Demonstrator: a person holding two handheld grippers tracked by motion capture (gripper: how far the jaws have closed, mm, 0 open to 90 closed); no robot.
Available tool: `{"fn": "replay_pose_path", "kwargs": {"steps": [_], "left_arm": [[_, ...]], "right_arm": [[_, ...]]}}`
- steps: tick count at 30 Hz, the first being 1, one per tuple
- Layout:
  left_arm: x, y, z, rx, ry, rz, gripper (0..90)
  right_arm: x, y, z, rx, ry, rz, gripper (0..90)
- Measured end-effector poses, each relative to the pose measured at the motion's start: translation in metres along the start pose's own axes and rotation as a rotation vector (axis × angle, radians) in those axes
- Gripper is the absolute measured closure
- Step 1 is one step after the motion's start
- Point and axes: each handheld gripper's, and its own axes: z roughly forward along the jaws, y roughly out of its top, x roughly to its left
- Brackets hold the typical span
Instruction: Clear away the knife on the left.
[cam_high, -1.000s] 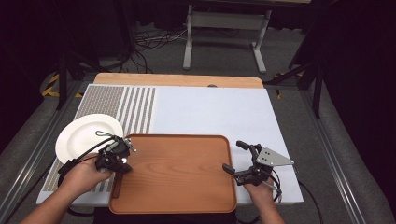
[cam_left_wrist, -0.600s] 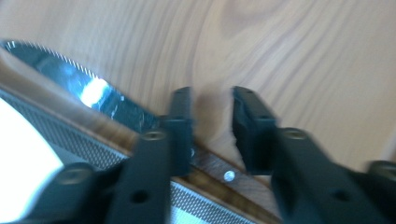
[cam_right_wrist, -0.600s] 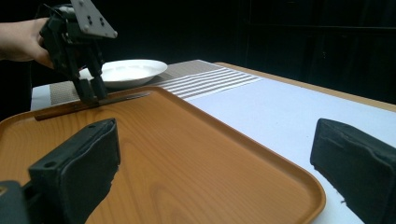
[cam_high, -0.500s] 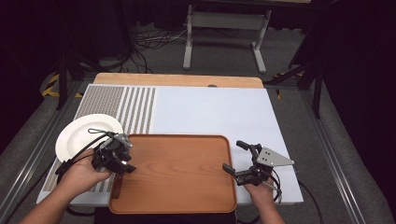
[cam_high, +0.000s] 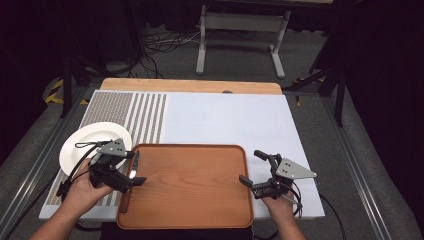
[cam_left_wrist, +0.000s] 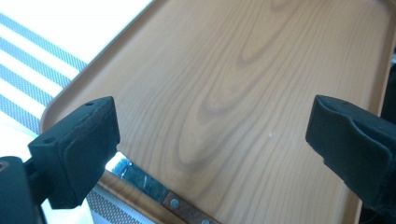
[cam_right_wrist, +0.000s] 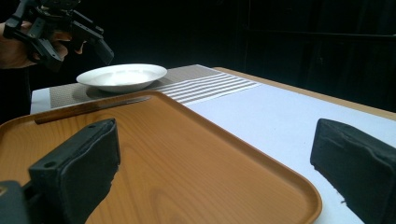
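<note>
A brown wooden tray (cam_high: 190, 185) lies at the table's near edge. A knife (cam_high: 131, 175) with a steel blade and riveted brown handle (cam_left_wrist: 187, 207) rests along the tray's left rim. My left gripper (cam_high: 137, 167) hovers just above the knife; its jaws have just been opening and now stand wide apart with nothing between them (cam_left_wrist: 210, 135). My right gripper (cam_high: 250, 166) is open at the tray's right rim, empty, looking across the tray (cam_right_wrist: 187, 154) towards the knife (cam_right_wrist: 88, 108), the white plate (cam_right_wrist: 122, 74) and the left gripper (cam_right_wrist: 60, 32).
A white plate (cam_high: 92, 140) sits left of the tray on a grey striped placemat (cam_high: 130, 112). The white table top (cam_high: 225, 120) stretches beyond the tray. Metal stand legs (cam_high: 240, 30) and cables are on the floor behind the table.
The left gripper's jaws went from shut to wide open, and the hand lifted slightly off the knife, which stays on the tray's left rim. The right gripper kept still.
</note>
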Motion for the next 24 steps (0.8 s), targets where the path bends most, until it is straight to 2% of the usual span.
{"fn": "replay_pose_path", "kwargs": {"steps": [3,8,10,13,16,19,20,24], "left_arm": [[-0.001,-0.008,-0.006,-0.086,0.004,0.002,1.8],[0.000,-0.027,-0.014,-0.262,0.016,-0.013,0.5],[0.000,-0.038,-0.014,-0.361,0.034,-0.027,0.4],[0.003,-0.053,-0.013,-0.483,0.029,-0.055,0.4],[0.004,-0.067,-0.012,-0.548,0.035,-0.073,0.4],[0.003,-0.079,-0.010,-0.585,0.059,-0.065,0.5],[0.002,-0.082,-0.009,-0.597,0.055,-0.071,0.5],[0.001,-0.089,-0.007,-0.602,0.067,-0.076,0.5]], "right_arm": [[0.000,0.000,-0.001,-0.002,-0.003,-0.001,2.1],[0.000,0.000,-0.002,-0.002,-0.006,0.001,2.1],[0.000,0.000,-0.002,-0.001,-0.006,0.000,2.1],[0.000,0.000,-0.002,-0.001,-0.007,-0.001,2.1],[-0.001,0.000,-0.003,-0.002,-0.008,-0.002,2.1],[-0.001,0.000,-0.004,-0.003,-0.013,-0.001,2.1],[-0.001,0.000,-0.004,-0.003,-0.014,-0.003,2.1],[-0.001,0.000,-0.005,-0.005,-0.015,-0.006,2.1]]}}
